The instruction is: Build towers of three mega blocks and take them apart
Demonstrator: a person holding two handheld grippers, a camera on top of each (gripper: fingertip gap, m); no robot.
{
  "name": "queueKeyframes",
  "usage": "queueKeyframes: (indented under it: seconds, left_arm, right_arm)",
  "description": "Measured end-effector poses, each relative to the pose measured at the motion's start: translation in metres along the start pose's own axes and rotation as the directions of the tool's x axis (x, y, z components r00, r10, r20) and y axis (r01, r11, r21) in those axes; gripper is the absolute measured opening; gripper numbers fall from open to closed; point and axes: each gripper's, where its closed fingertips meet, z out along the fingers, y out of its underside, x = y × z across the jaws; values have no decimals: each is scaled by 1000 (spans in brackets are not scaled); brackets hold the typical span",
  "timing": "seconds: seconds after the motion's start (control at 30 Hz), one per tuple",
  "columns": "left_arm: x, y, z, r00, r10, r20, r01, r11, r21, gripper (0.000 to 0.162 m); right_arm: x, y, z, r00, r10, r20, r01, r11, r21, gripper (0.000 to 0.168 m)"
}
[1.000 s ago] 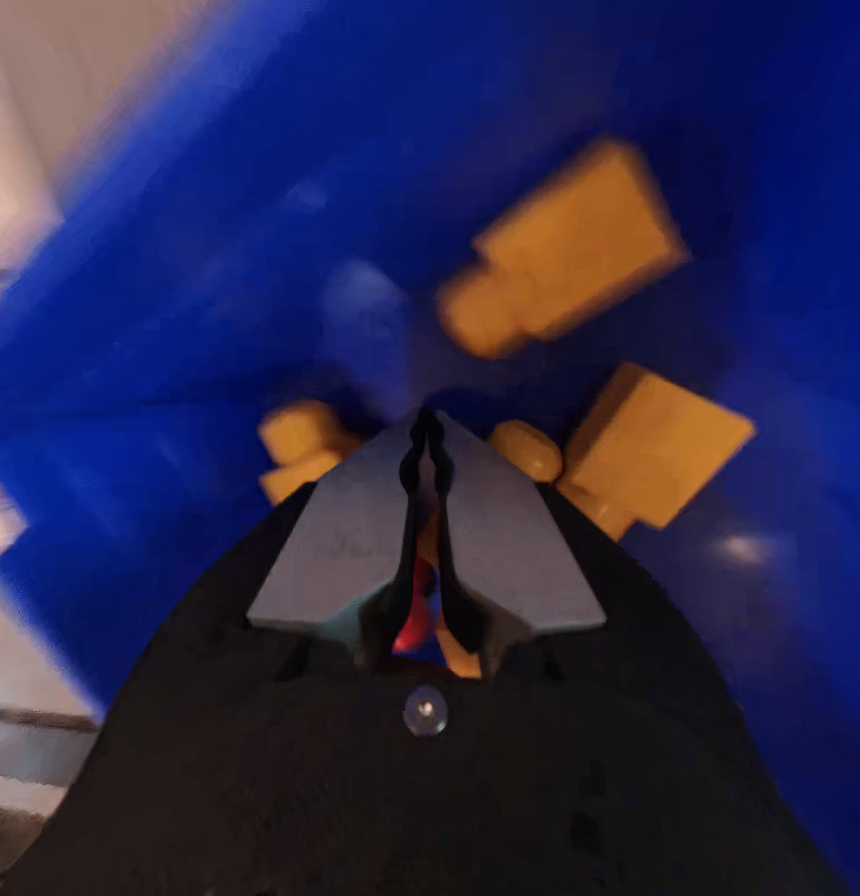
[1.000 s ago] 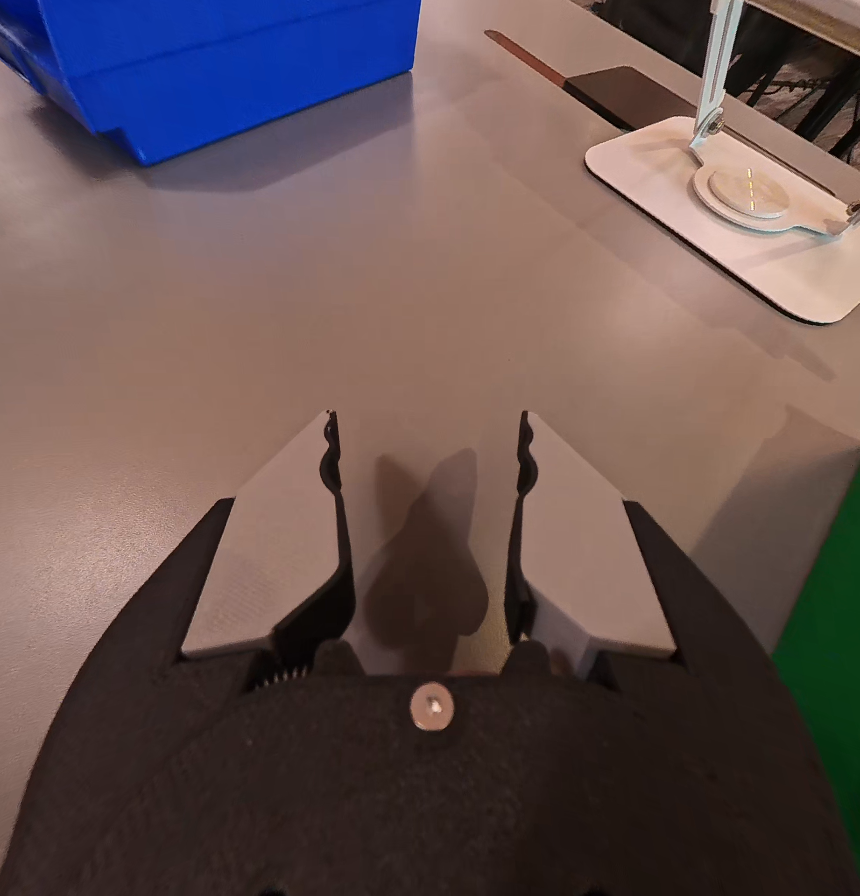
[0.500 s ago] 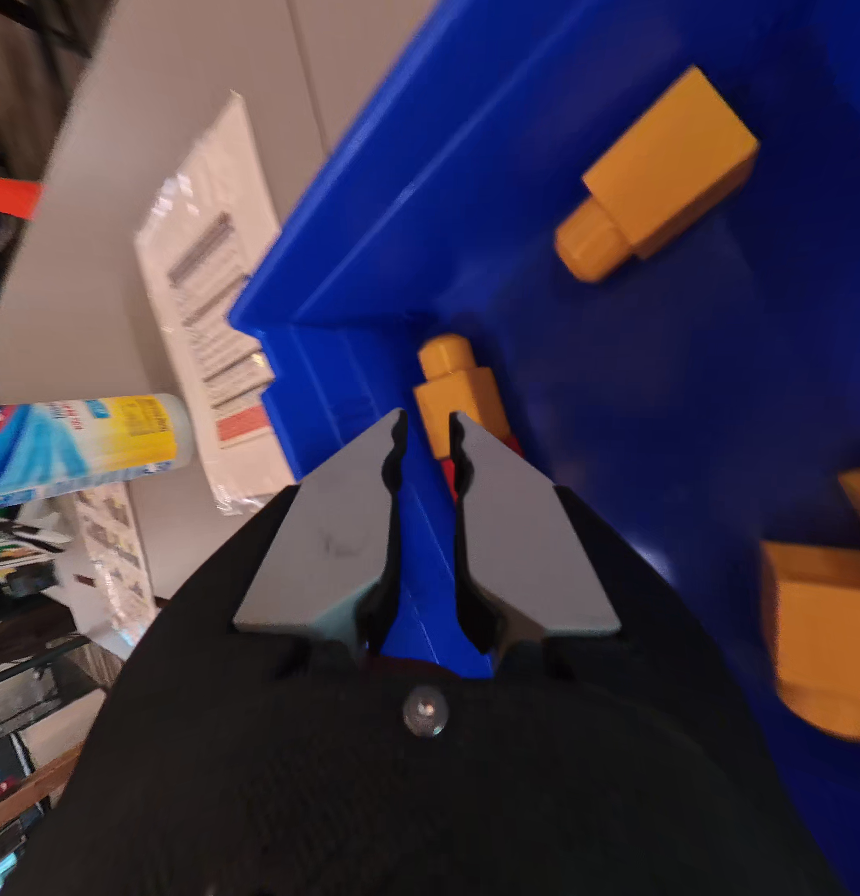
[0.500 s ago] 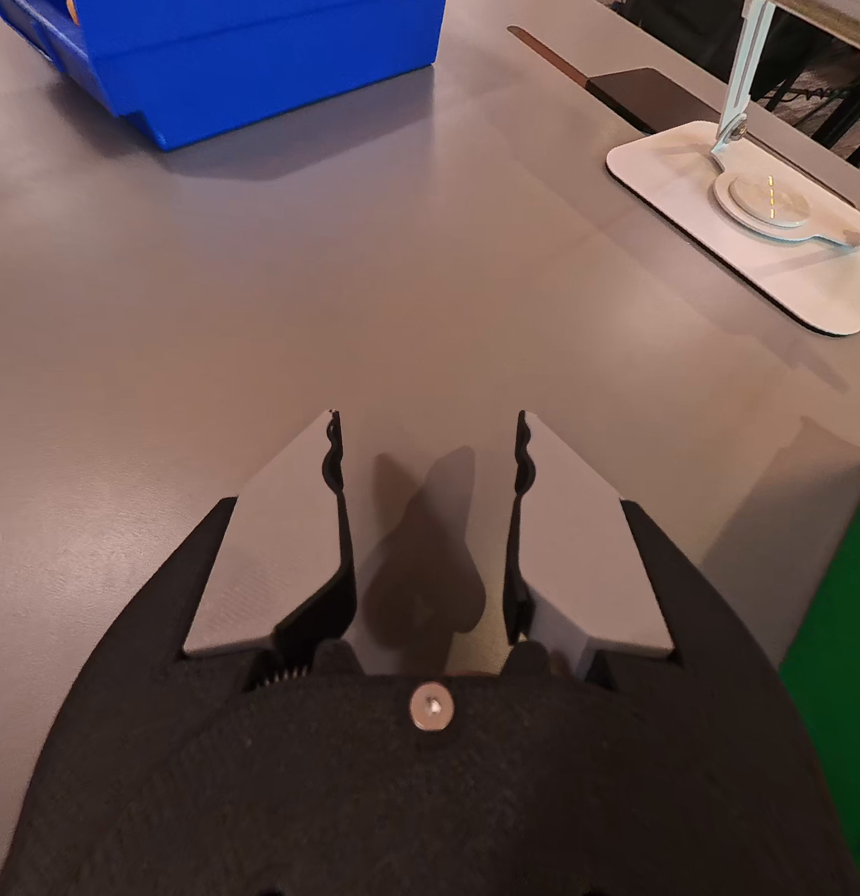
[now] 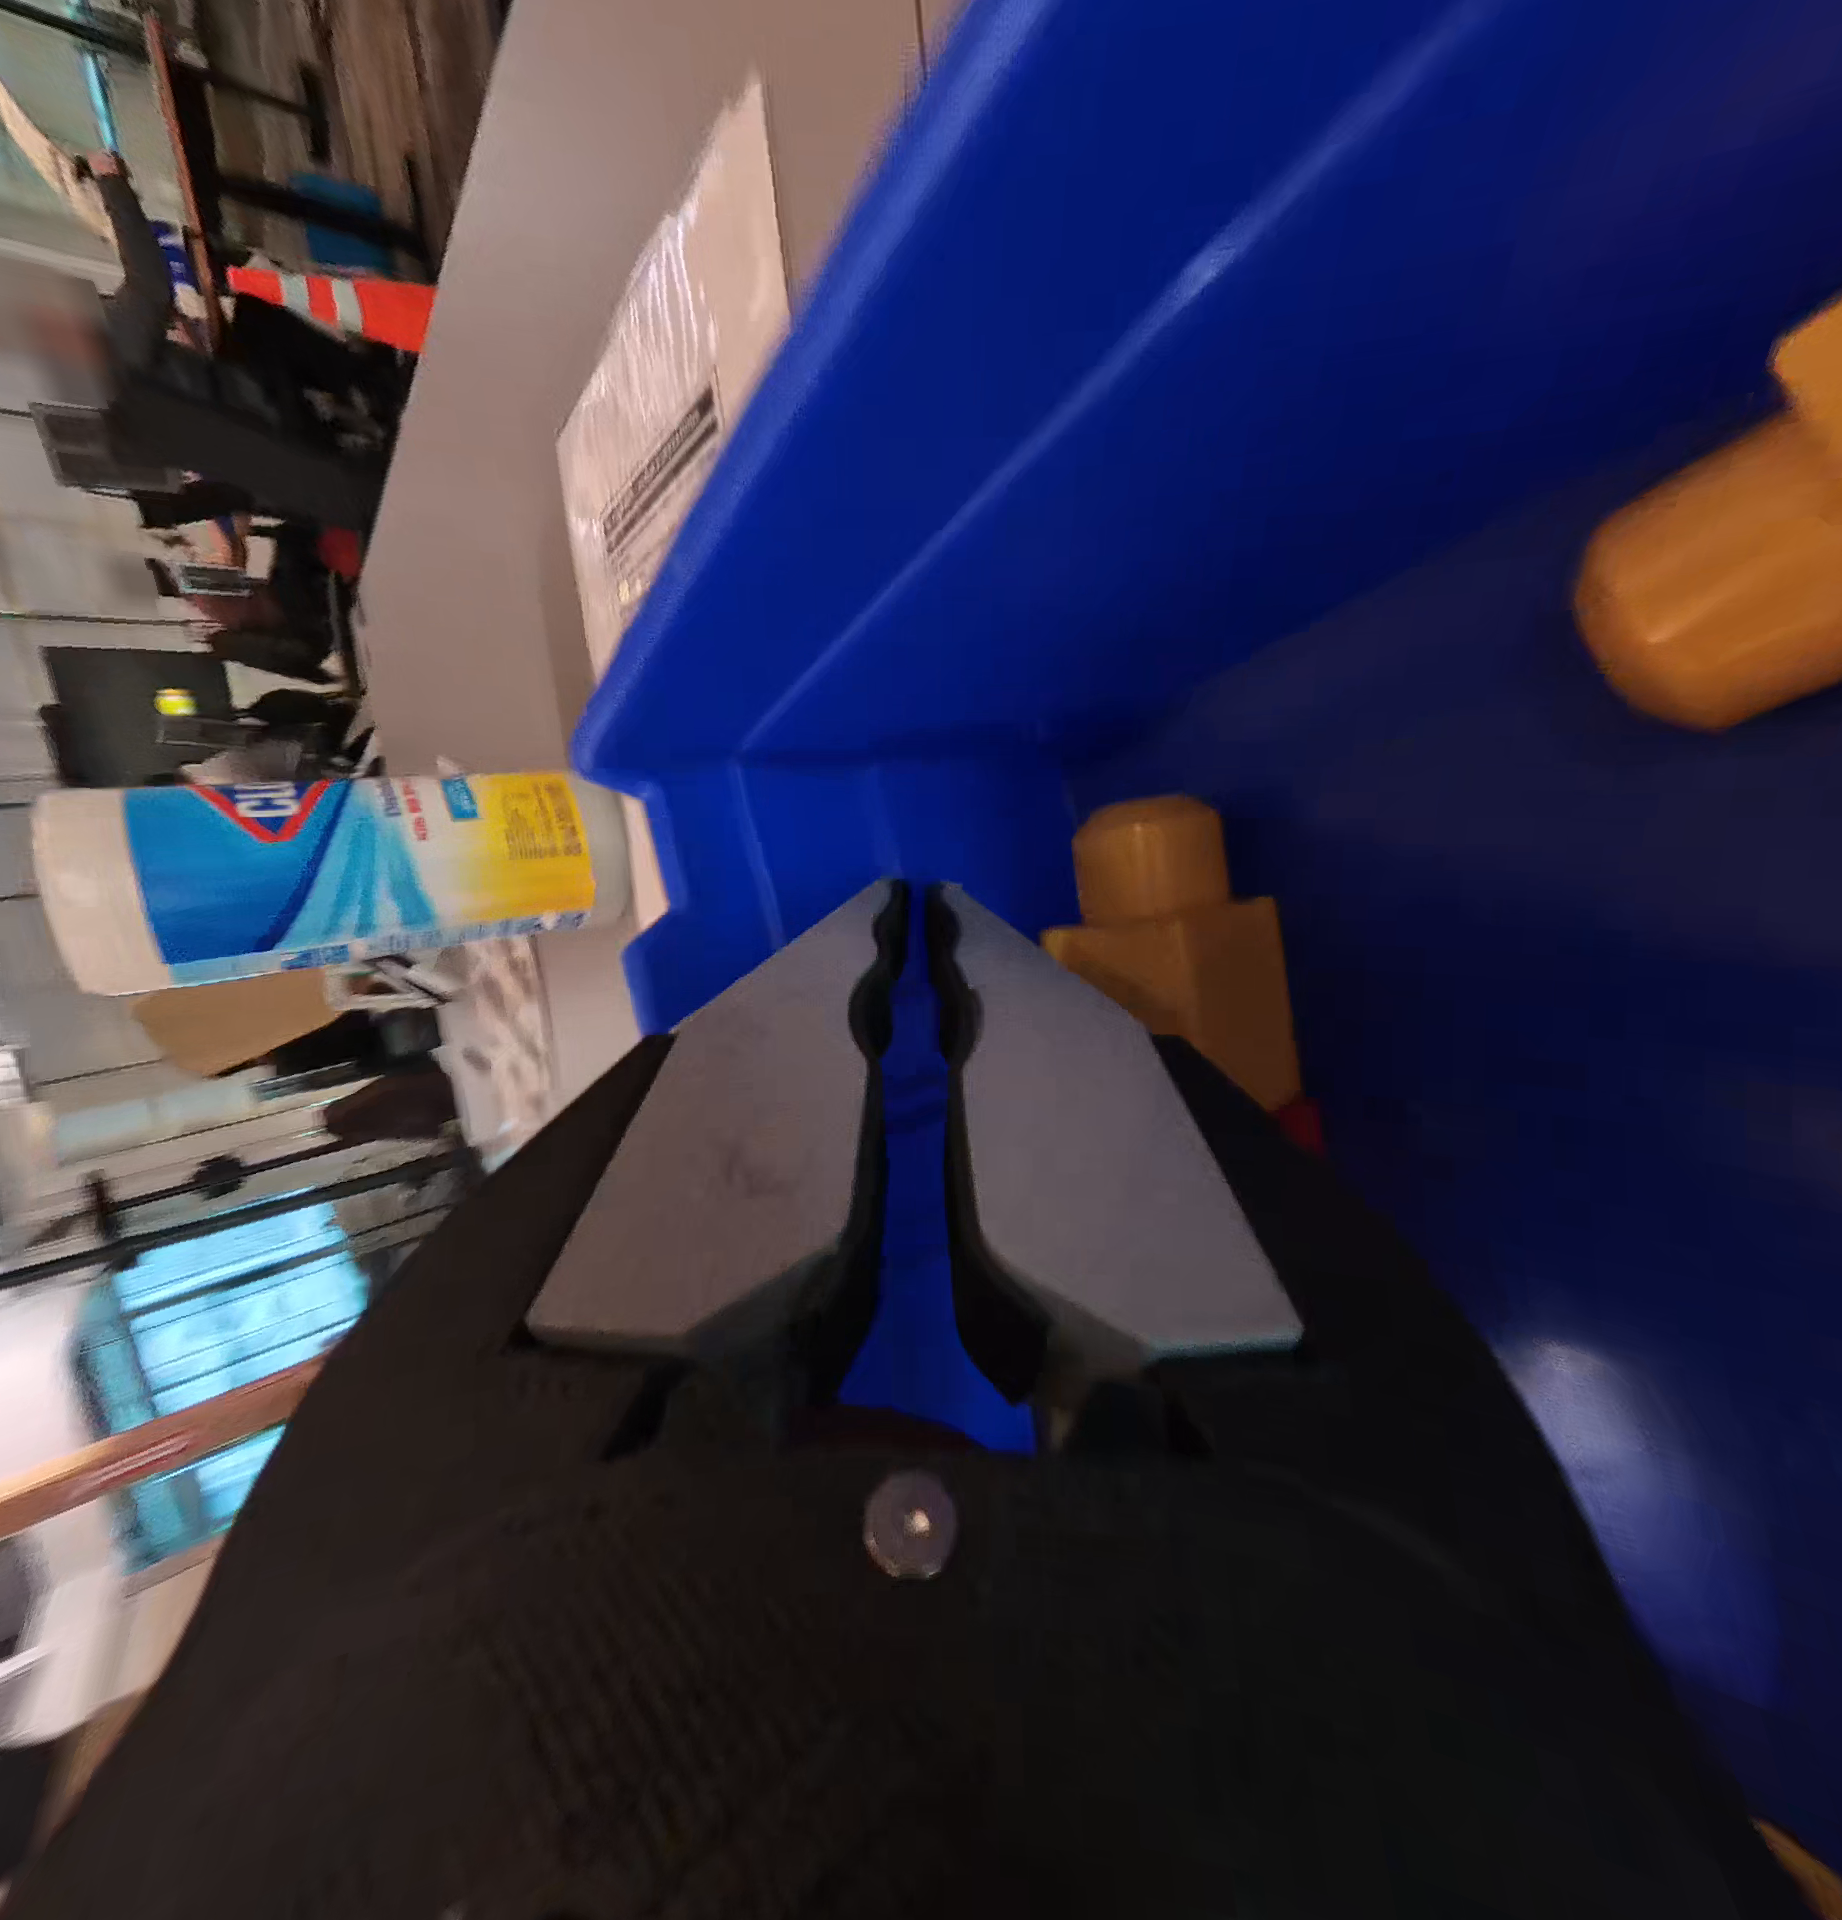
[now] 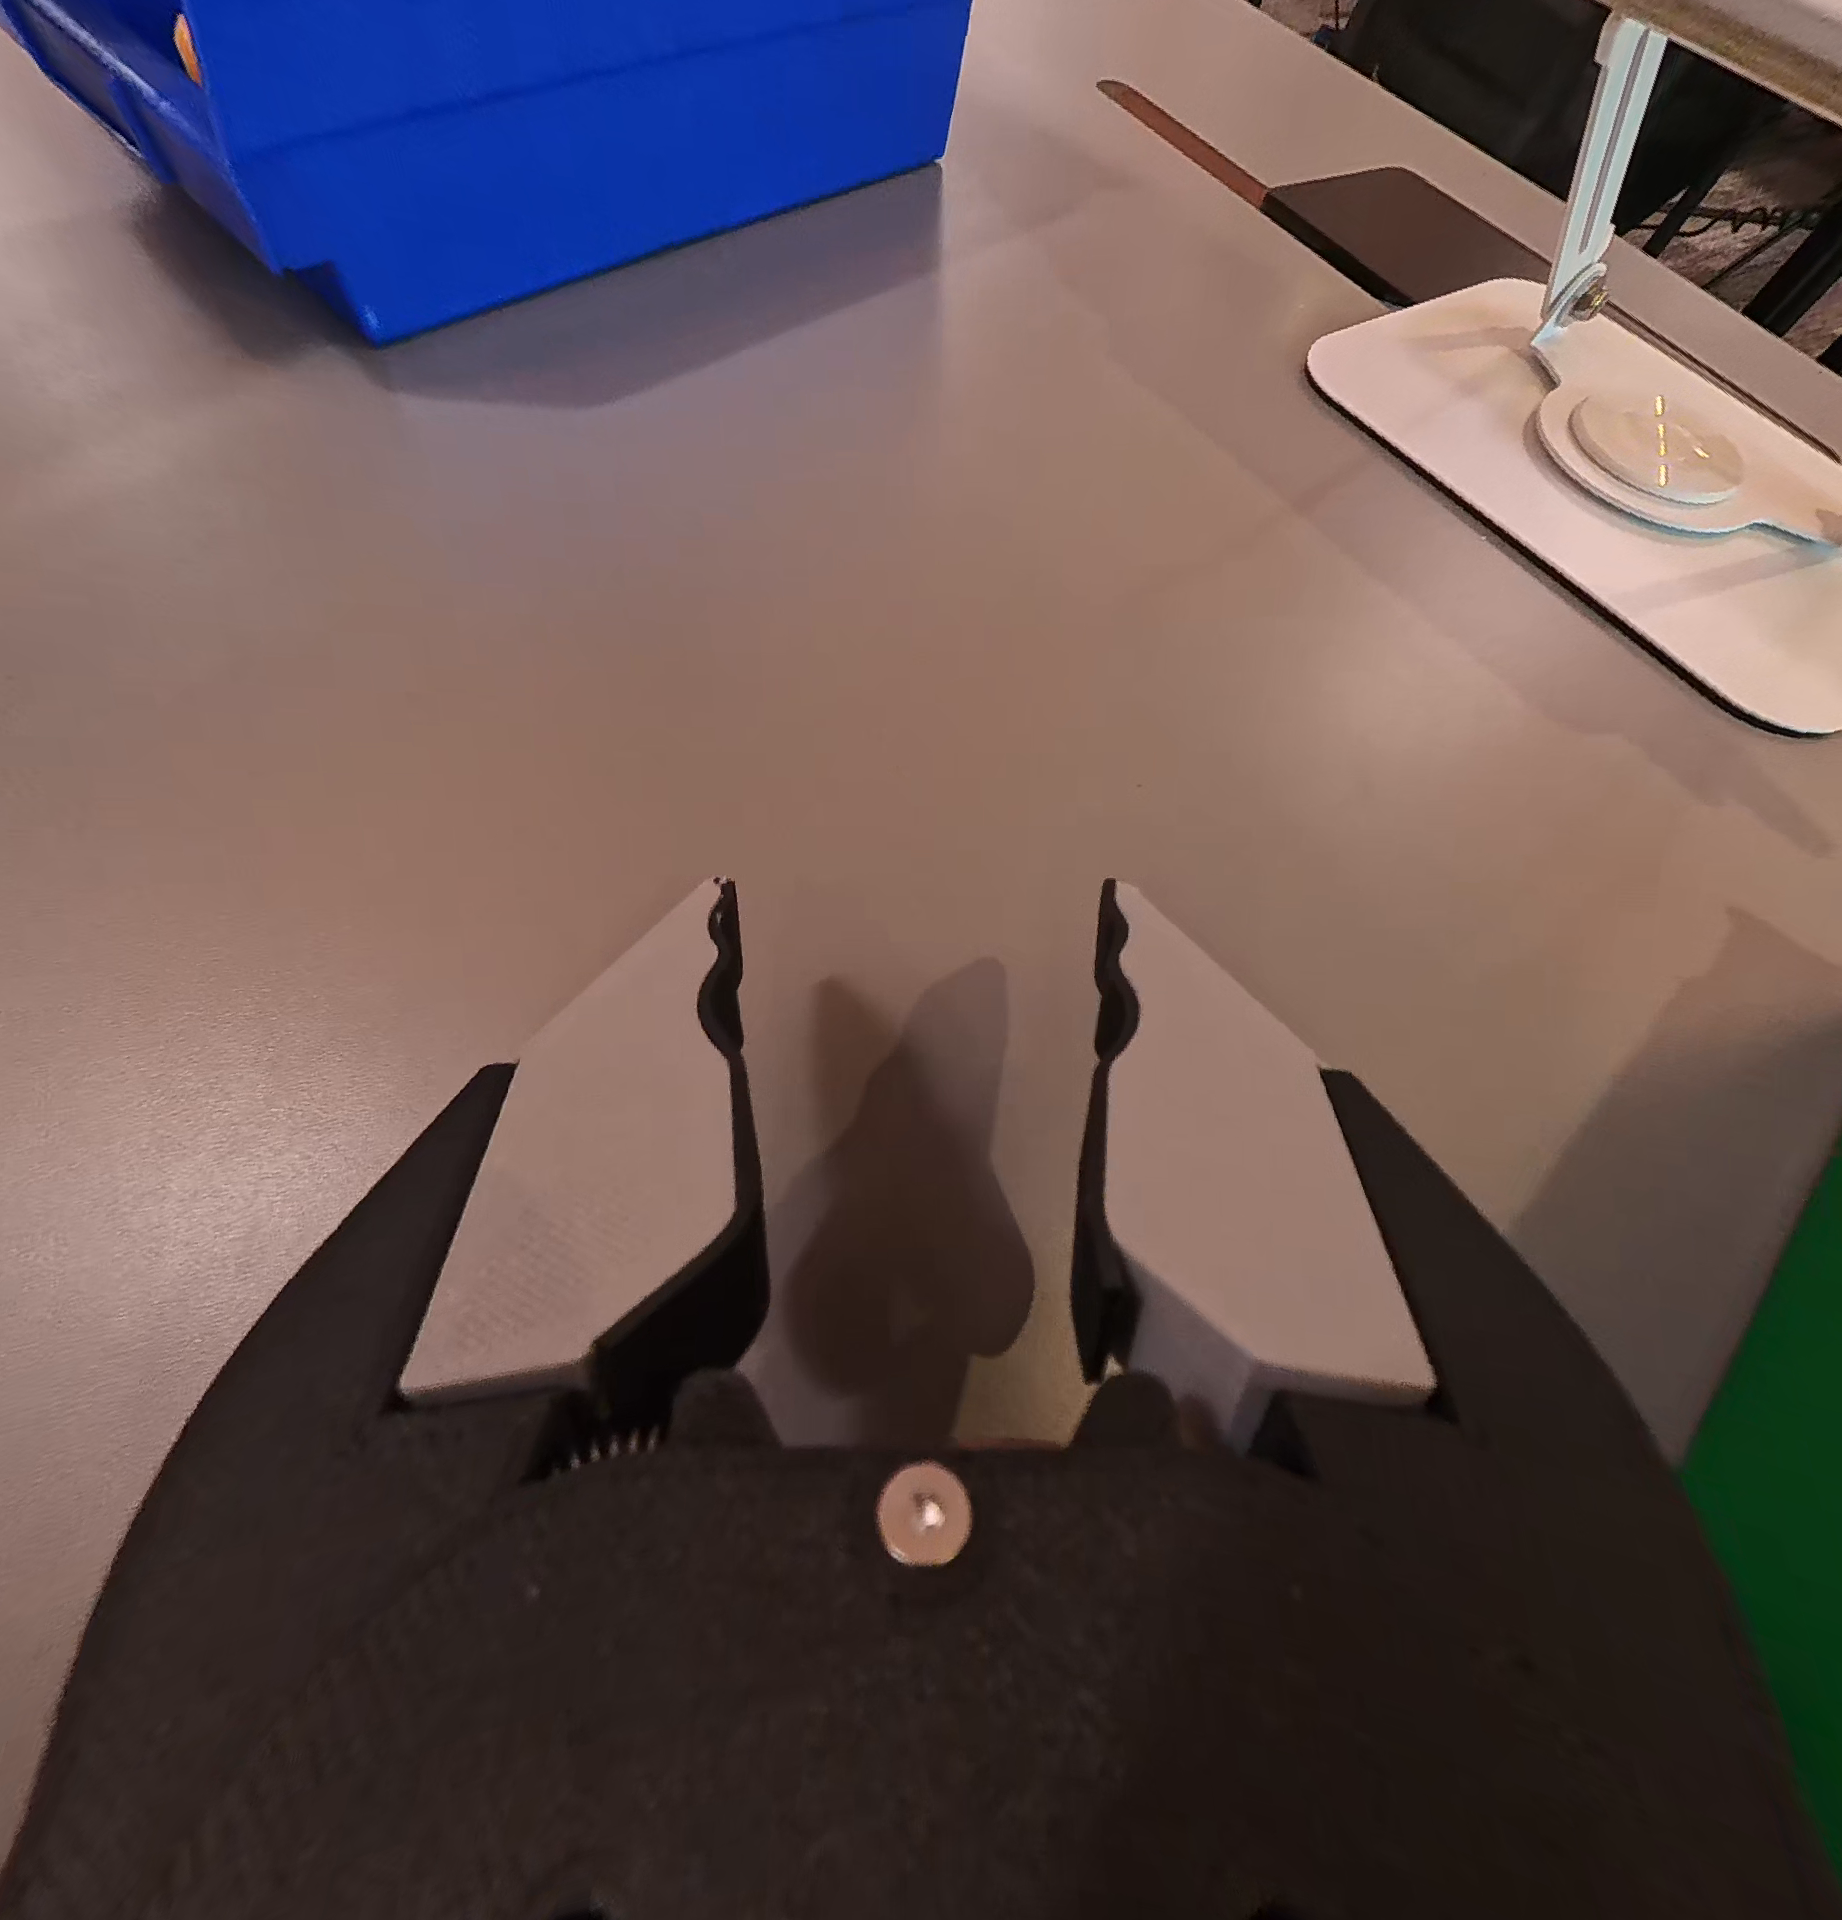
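While right tongs [image 6: 917,894] gape, nearly clenched left tongs [image 5: 917,894] face blue bin [image 5: 1156,436] holding yellow blocks [image 5: 1177,935].

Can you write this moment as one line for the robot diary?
left gripper: nearly shut, empty, in blue bin | right gripper: open, over table

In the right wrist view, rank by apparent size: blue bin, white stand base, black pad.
1. Blue bin, cropped by the frame edge.
2. White stand base.
3. Black pad, partly hidden behind the base; it lies farther off, so true size is unsure.
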Motion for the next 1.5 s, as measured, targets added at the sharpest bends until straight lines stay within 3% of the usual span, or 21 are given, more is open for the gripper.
queueKeyframes:
  seconds: [0.1, 0.13, 0.17, 0.23, 0.27, 0.3, 0.4, 0.47, 0.57, 0.73, 0.8, 0.83, 0.9, 0.93, 1.03, 1.07, 1.23, 1.4, 1.5]
  left_arm:
    - [17, 12, 1, 987, 156, -35, -160, 980, -119, 0]
    - [28, 3, -8, 982, 143, -122, -151, 987, -59, 0]
    - [46, -10, -25, 949, 54, -310, -54, 999, 7, 0]
    - [70, -41, -75, 726, -114, -678, 196, 980, 46, 0]
    - [70, -49, -95, 641, -118, -758, 250, 966, 61, 0]
    - [66, -49, -103, 627, -103, -772, 251, 965, 75, 0]
    - [32, -19, -69, 859, -47, -510, 89, 994, 57, 0]
    - [19, 4, -55, 934, 62, -351, -58, 998, 23, 0]
    - [18, 24, -42, 960, 149, -239, -159, 987, -21, 0]
    - [29, 50, -29, 959, 227, -170, -244, 966, -88, 0]
    - [42, 58, -47, 913, 279, -297, -311, 948, -68, 0]
    - [60, 61, -67, 853, 251, -457, -303, 952, -43, 0]
    - [100, 62, -129, 588, 185, -787, -251, 967, 40, 0]
    - [103, 63, -144, 532, 212, -820, -257, 963, 82, 0]
    - [72, 59, -119, 728, 295, -619, -311, 946, 85, 0]
    - [71, 60, -116, 745, 285, -603, -310, 949, 66, 0]
    - [99, 69, -127, 657, 248, -712, -262, 961, 93, 43]
    - [110, 61, -141, 612, 107, -784, -88, 994, 67, 50]
    - [122, 65, -143, 615, 100, -782, -74, 995, 70, 54]
  right_arm:
    - [-1, 0, 0, 1000, -3, 2, 3, 1000, -3, 66]
    - [0, 0, 0, 1000, -1, 4, 1, 1000, -3, 66]
    - [-1, 0, 0, 1000, 0, 6, 0, 1000, -1, 66]
    - [-1, 0, 0, 1000, 2, 10, -2, 1000, 2, 66]
    - [-1, 0, 0, 1000, 1, 11, -1, 1000, 1, 66]
    - [-2, 0, 0, 1000, -1, 12, 1, 1000, 0, 66]
    - [-3, 1, 0, 1000, -13, 12, 13, 1000, -4, 65]
    - [-5, 1, 0, 1000, -23, 13, 23, 1000, -8, 65]
    - [-7, 1, 0, 999, -36, 11, 37, 999, -11, 65]
    - [-7, 1, 0, 999, -38, 6, 38, 999, -7, 65]
    - [-6, 0, 0, 1000, -30, 8, 30, 1000, -4, 65]
    - [-6, 0, 0, 1000, -26, 11, 26, 1000, -4, 65]
    - [-7, 1, 0, 1000, -26, 14, 26, 1000, -5, 65]
    - [-7, 1, 0, 999, -30, 14, 30, 1000, -6, 65]
    - [-9, 1, 0, 999, -46, 12, 46, 999, -10, 65]
    - [-9, 1, 0, 999, -51, 11, 51, 999, -11, 65]
    - [-9, 1, 0, 999, -50, 9, 50, 999, -9, 65]
    - [-9, 1, 0, 999, -49, 10, 49, 999, -6, 64]
    - [-12, 1, 0, 998, -59, 14, 59, 998, -6, 64]
